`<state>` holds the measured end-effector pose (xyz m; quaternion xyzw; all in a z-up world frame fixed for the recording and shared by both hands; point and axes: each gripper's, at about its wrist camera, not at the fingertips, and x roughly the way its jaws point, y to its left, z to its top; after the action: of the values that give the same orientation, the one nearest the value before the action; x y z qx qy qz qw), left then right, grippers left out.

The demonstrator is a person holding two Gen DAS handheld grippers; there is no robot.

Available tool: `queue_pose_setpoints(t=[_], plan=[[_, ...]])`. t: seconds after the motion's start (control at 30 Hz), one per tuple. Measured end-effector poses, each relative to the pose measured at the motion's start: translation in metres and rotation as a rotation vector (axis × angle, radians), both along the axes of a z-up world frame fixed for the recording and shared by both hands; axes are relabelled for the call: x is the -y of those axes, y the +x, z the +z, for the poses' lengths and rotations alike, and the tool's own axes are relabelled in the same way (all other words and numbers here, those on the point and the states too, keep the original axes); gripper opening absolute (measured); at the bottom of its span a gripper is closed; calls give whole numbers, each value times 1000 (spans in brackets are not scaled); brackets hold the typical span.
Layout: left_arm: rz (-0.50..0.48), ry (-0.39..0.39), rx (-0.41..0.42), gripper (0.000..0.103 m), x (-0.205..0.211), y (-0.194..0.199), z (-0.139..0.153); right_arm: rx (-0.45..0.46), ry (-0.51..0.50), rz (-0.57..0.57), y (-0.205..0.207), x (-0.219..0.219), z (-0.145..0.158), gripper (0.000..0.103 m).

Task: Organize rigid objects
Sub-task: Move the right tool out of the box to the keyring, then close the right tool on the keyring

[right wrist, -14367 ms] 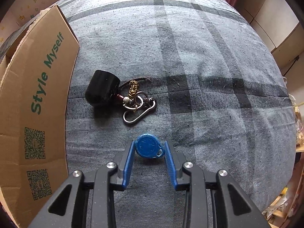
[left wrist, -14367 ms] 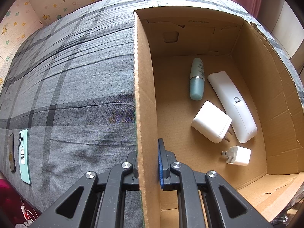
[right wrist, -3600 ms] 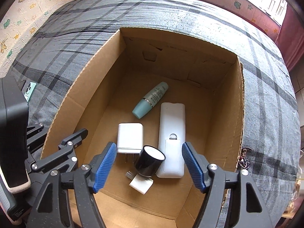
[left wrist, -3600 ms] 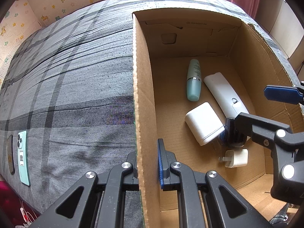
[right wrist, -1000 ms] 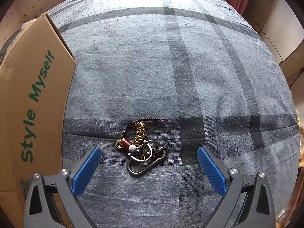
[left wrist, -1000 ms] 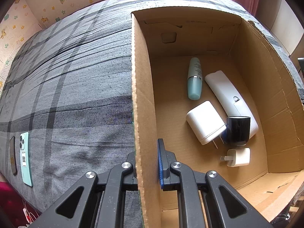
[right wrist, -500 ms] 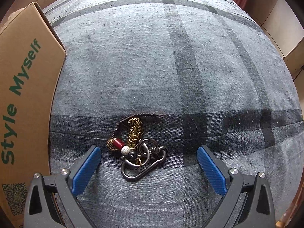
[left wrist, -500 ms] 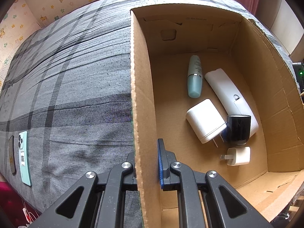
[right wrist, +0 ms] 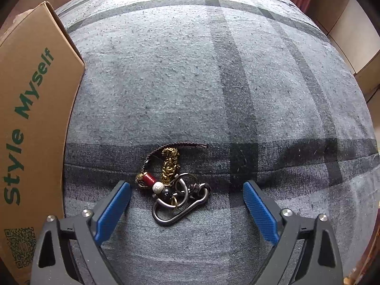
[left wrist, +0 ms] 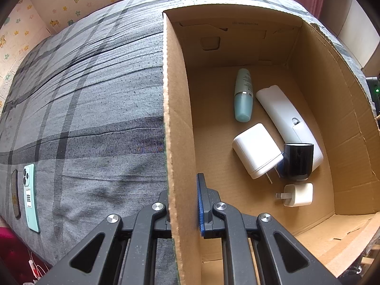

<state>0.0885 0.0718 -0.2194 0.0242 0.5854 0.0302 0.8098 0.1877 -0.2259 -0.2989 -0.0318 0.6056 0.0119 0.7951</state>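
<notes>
Five things, a bottle and a black cup among them, are already lodged in the box whose wall is pinched by the left tongs, while the keyring, not yet gripped, is straddled on the bed by the right tongs, lately narrowing.

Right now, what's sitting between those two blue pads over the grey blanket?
A keychain with beads, a brass charm and a carabiner lies on the blanket between the right gripper's open jaws, untouched, in the right wrist view.
</notes>
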Motion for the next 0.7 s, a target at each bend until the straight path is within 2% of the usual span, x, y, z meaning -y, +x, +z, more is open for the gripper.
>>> queue_pose_setpoints(t=[0.03,0.1,0.13,0.17,0.2,0.7], plan=[[0,1,0,12,0,0,0,10,3,3,-2,-1,3,79],[-1,5,1,12,1,-1,0,19,9,11,-4,-1,8,48],[-2,6,0,12,2,-1,0,21,8,9,-5,-1,11,38],[-1,4,0,12,2,-1,0,22,9,6,-5,0,12,23],[0,2,1,12,1,-1,0,22,11,3,-5,1,13,16],[1,-2,5,12,-1,-1,2,53,30,13,-21,10,47,15]])
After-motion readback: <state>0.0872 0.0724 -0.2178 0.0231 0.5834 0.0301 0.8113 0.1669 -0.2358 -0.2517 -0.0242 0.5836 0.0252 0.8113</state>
